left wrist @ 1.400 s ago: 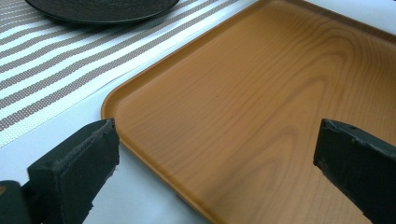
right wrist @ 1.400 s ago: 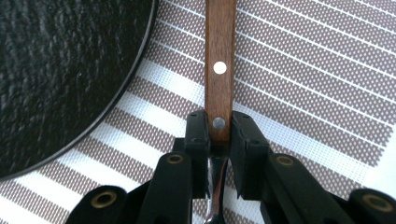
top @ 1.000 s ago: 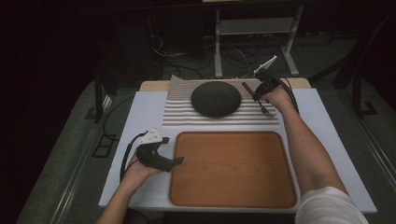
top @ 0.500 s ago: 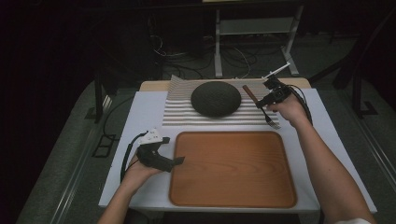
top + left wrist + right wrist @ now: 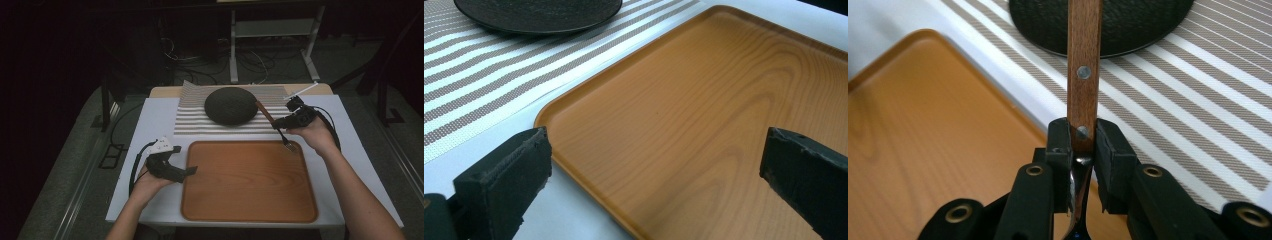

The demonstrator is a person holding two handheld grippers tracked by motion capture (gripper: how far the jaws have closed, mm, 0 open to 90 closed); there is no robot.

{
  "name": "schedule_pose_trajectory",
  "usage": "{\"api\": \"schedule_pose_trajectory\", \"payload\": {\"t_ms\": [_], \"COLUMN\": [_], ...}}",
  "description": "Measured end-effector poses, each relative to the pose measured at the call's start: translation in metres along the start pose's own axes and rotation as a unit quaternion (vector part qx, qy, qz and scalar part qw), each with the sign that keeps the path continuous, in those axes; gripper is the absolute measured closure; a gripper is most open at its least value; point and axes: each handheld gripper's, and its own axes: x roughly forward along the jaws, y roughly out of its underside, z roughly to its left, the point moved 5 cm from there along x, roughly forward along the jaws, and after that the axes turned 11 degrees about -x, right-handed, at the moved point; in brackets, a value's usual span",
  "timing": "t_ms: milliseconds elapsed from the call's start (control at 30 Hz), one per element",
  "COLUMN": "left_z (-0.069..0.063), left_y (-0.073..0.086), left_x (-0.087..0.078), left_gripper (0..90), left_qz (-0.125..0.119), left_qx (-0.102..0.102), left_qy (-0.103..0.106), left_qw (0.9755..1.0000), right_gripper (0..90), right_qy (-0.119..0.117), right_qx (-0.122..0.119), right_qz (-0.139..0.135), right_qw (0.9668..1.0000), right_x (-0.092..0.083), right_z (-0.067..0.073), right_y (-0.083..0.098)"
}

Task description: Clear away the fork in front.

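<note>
A fork (image 5: pixel 274 122) with a wooden handle (image 5: pixel 1083 60) hangs above the far right corner of the wooden tray (image 5: pixel 249 210), its metal tines pointing down toward the person. My right gripper (image 5: pixel 286 123) is shut on the fork where the handle meets the metal neck (image 5: pixel 1081 137). The handle points toward a dark round plate (image 5: pixel 231 105) on a striped placemat (image 5: pixel 192 121). My left gripper (image 5: pixel 189 171) rests at the tray's left edge (image 5: pixel 574 165), open, with nothing between its jaws.
A white sheet (image 5: pixel 150 120) covers the table under the tray and placemat. The dark plate (image 5: pixel 1103 25) lies just beyond the fork handle. Cables and a metal stand (image 5: pixel 272 30) sit on the floor past the table.
My right gripper has lifted the fork off the placemat beside the plate and carried it toward the person, to the tray's far right corner. The left gripper has stayed put.
</note>
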Motion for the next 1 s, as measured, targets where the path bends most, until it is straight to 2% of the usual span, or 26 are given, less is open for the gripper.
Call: {"api": "schedule_pose_trajectory", "payload": {"t_ms": [367,567,833,1000], "left_z": [-0.007,-0.014,-0.027,-0.036], "left_y": [-0.010,-0.021,-0.053,-0.074], "left_x": [0.006,0.014,0.030,0.045], "left_gripper": [0.0,0.0,0.0,0.0], "left_qz": [-0.005,-0.001,-0.016,-0.024], "left_qx": [-0.002,0.001,0.021,0.031], "left_qy": [0.004,0.011,0.027,0.037], "left_qw": [1.0000,0.9999,0.9993,0.9985], "right_gripper": [76.9,76.9,76.9,76.9], "right_qy": [-0.035,-0.041,-0.055,-0.059], "right_qx": [-0.022,-0.033,-0.035,-0.034], "right_qz": [-0.034,-0.054,-0.073,-0.078], "right_qw": [0.9986,0.9972,0.9952,0.9947], "right_x": [-0.003,-0.006,-0.005,-0.002], "right_z": [0.036,0.052,0.066,0.070], "right_y": [0.018,0.024,0.034,0.039]}}
